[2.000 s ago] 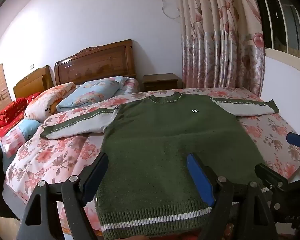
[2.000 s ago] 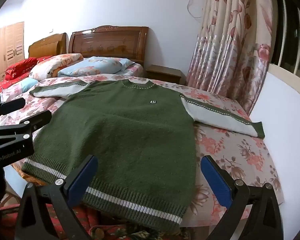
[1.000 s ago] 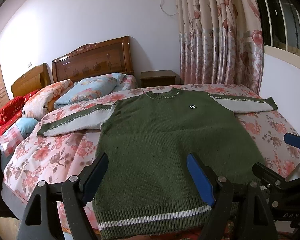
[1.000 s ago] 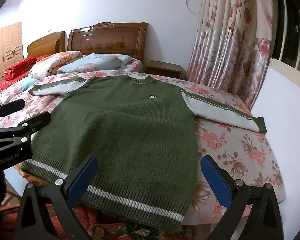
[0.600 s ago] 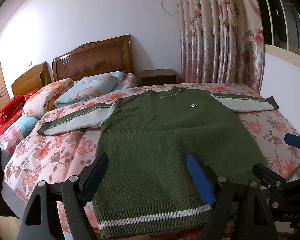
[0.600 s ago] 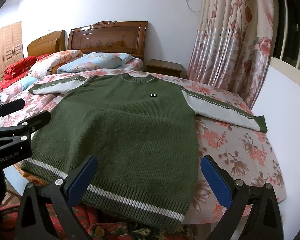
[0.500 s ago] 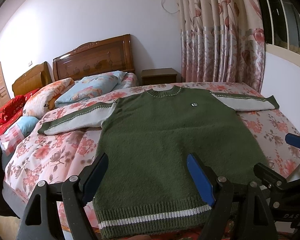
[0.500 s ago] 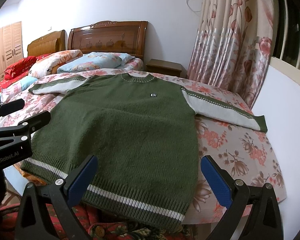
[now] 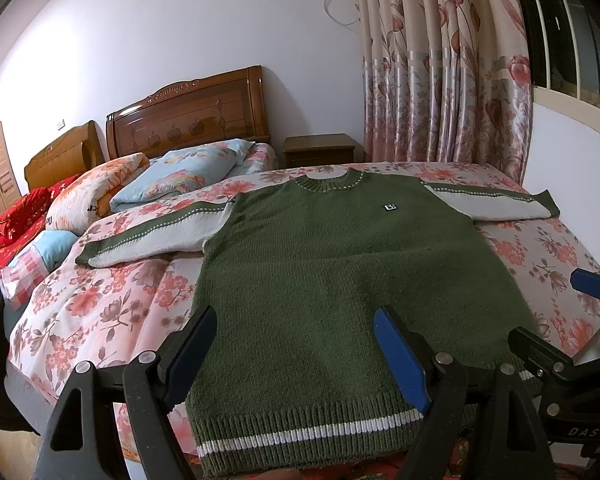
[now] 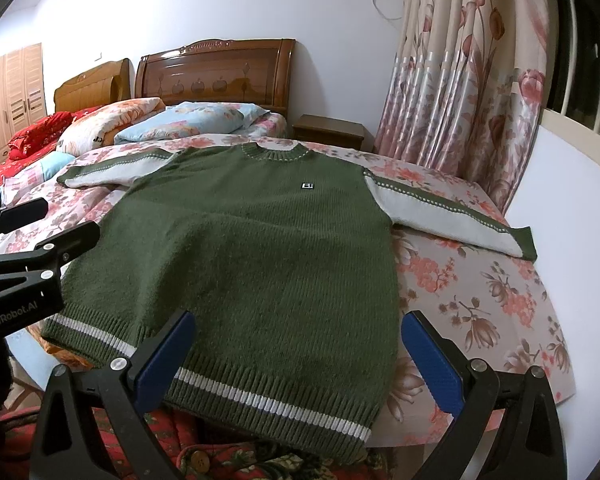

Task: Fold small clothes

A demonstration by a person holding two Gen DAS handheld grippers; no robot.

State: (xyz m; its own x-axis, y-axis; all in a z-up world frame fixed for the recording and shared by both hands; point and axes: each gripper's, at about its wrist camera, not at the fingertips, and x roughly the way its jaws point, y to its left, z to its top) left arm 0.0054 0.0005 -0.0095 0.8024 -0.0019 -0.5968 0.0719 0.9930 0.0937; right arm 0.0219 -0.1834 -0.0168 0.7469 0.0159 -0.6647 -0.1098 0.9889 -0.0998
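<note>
Sweater (image 9: 340,272) flat on bed (image 10: 480,300), sleeves spread — nothing folded yet; left gripper (image 9: 296,344) and right gripper (image 10: 296,352) spread wide, empty.

Dim warm indoor light, sharp focus, strong fisheye bending, dark vignetted corners

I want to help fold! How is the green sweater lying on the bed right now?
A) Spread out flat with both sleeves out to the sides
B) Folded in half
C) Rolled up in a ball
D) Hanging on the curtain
A: the sweater lies flat on the flowery bed cover, one sleeve out to each side, and both grippers are open, holding nothing.
</note>
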